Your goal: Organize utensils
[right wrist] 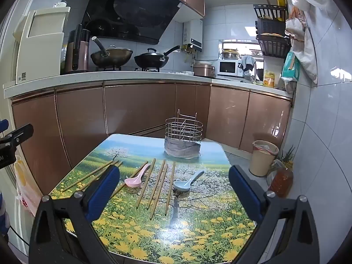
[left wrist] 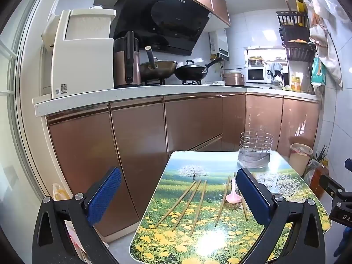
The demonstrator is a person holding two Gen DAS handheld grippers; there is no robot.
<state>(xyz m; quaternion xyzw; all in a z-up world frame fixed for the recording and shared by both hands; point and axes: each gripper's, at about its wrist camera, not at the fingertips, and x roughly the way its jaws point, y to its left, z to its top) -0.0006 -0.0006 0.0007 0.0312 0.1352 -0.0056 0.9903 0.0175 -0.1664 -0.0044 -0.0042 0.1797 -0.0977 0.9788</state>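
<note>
Chopsticks [right wrist: 157, 182] and two spoons loose on the flower-print counter [right wrist: 198, 231].
I see a pink spoon [right wrist: 134, 179] left of the middle sticks, a blue spoon [right wrist: 187, 181] right of them, the wire utensil holder [right wrist: 183, 137] upright at the far edge. Left hand-held gripper [left wrist: 173, 198] and right hand-held gripper [right wrist: 173, 189] both gape wide, nothing between the jaws.

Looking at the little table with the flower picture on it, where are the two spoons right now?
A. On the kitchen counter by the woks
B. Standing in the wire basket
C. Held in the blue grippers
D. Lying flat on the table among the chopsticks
D: the pink spoon and the blue spoon both lie flat on the table among the chopsticks, while the wire basket holds no spoon.
</note>
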